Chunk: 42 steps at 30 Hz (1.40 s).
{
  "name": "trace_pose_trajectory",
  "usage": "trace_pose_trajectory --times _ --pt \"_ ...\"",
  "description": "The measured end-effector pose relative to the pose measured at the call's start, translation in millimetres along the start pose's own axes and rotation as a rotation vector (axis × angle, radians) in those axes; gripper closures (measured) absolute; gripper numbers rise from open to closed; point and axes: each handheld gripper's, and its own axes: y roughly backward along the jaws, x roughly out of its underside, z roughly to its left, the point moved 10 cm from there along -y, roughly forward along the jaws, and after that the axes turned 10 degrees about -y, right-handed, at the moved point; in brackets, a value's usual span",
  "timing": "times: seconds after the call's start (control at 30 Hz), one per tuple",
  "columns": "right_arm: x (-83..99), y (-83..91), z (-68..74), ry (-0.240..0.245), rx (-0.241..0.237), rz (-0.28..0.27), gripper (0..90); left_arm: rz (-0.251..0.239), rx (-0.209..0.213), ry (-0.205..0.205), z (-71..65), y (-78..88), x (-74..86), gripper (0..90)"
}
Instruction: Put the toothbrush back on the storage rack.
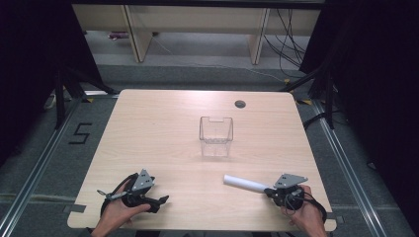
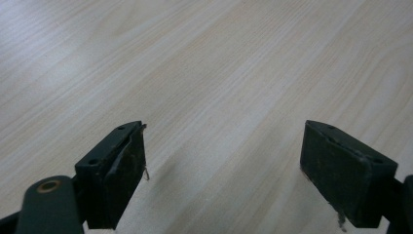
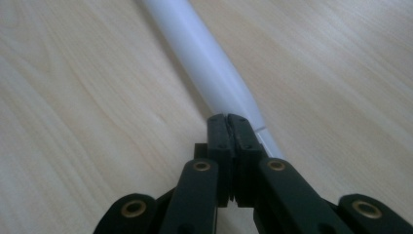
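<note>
My right tool [image 1: 269, 190] sits near the bench's [image 1: 163, 128] front right edge, its jaws pressed together beside the near end of the white tube [image 1: 245, 183]; I cannot tell whether they pinch it. The tube lies flat, angled toward the clear container [image 1: 216, 136] mid-bench. My left tool [image 1: 160, 201] rests front left, jaws spread wide, holding nothing.
</note>
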Motion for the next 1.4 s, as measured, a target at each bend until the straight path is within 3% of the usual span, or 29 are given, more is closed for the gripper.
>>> trace_pose_trajectory --times 0.1,0.13,0.3,0.53,0.93,1.0,1.1,1.4 --pt "-3.5 -2.2 -1.8 0.011 0.004 0.021 89.1 -0.005 0.006 0.013 -1.4 -0.1 -0.4 16.3" --pt "-6.6 -4.8 -2.2 0.012 0.009 -0.004 89.0 -0.005 0.005 0.012 -1.3 -0.2 -0.4 16.3" --pt "-13.5 -9.3 -6.2 0.031 0.019 0.017 88.8 0.004 0.002 -0.003 -0.3 0.1 0.3 16.3" --pt "-29.4 -20.2 -9.2 0.042 0.033 -0.001 88.1 0.003 0.001 -0.003 -0.1 0.1 0.2 16.3" --pt "-46.0 -37.4 -2.0 0.056 0.021 0.031 85.8 -0.001 0.003 0.000 -0.4 0.4 -0.3 16.3" --pt "-48.0 -36.0 -5.2 0.094 0.021 0.031 84.6 -0.003 0.003 0.002 -0.4 0.5 -0.5 16.3" --pt "-50.1 -35.0 -7.6 0.073 0.022 0.002 82.4 -0.002 0.004 0.000 -0.4 0.6 -0.5 16.2" --pt "-51.1 -21.3 -13.8 -0.020 0.040 0.017 73.1 -0.005 0.007 0.012 -1.5 -0.1 -0.5 16.3"
